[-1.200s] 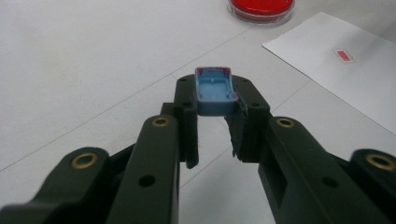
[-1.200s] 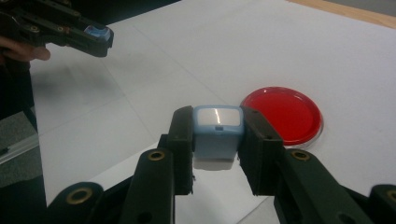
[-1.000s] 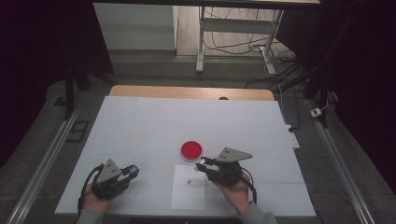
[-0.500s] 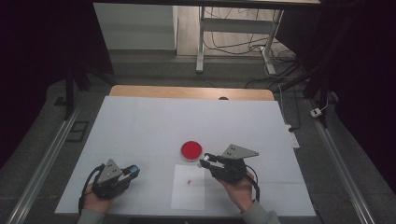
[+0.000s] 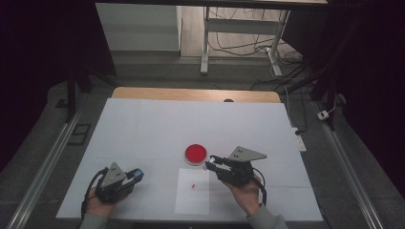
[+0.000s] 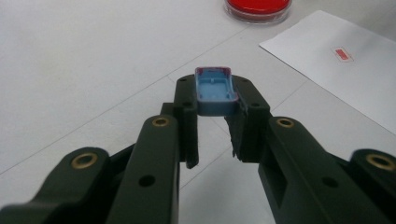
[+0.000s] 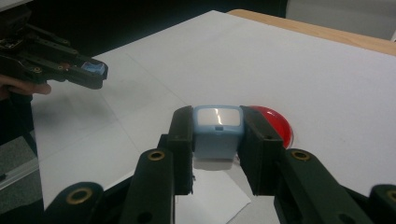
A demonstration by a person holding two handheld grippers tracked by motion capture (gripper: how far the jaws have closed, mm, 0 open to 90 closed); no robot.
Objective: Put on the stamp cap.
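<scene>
My left gripper (image 5: 137,175) rests low near the table's front left and is shut on a small blue plastic shell (image 6: 214,85), whose hollow side faces the left gripper view. My right gripper (image 5: 210,162) is held just right of a round red dish (image 5: 197,153) and is shut on a pale blue block with a glossy white face (image 7: 217,122). In the right gripper view the red dish (image 7: 276,125) lies just behind that block. The left gripper (image 7: 88,71) shows farther off at the upper left, with its blue piece between its jaws.
A white paper sheet (image 5: 192,193) with a small red mark (image 5: 193,185) lies on the white table (image 5: 153,129) between the two hands, in front of the dish. The same sheet (image 6: 327,79) and red dish (image 6: 258,5) show in the left gripper view. The table's wooden far edge (image 5: 196,94) runs along the back.
My right gripper has shifted slightly up and to the right beside the dish, still holding the pale block. The left gripper has stayed put.
</scene>
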